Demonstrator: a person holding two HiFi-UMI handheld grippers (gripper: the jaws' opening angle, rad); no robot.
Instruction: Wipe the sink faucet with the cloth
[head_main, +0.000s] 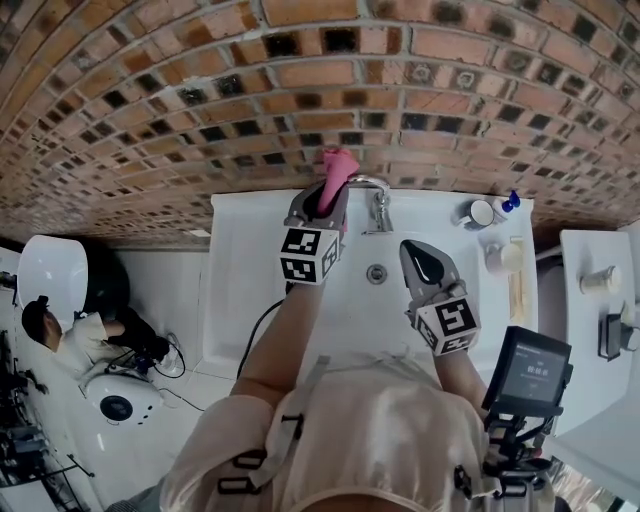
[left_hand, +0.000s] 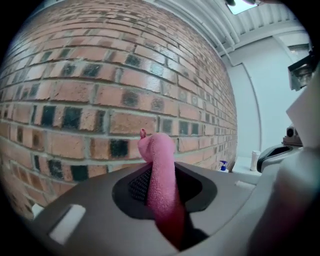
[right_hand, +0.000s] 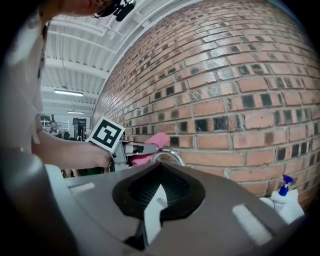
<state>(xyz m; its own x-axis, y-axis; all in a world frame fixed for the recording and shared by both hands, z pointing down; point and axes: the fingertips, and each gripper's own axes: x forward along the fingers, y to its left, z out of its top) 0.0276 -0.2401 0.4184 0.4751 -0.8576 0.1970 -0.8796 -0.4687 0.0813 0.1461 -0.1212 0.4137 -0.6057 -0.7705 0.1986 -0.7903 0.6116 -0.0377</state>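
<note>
Above the white ceramic sink (head_main: 350, 310), the left gripper (head_main: 325, 200) pinches a pink terry cloth (head_main: 336, 165). The cloth's bunched end sticks out past the jaw tips, just left of the curved chrome faucet (head_main: 372, 190) and near the brick wall (head_main: 200, 120). The right gripper (head_main: 413, 255) hangs to the faucet's right, jaw tips together and empty.

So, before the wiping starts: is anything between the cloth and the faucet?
Nothing visible does. The pink cloth, clamped in the left gripper, is close beside the faucet spout, with nothing between them. The right gripper hangs over the basin, off to the side.
</note>
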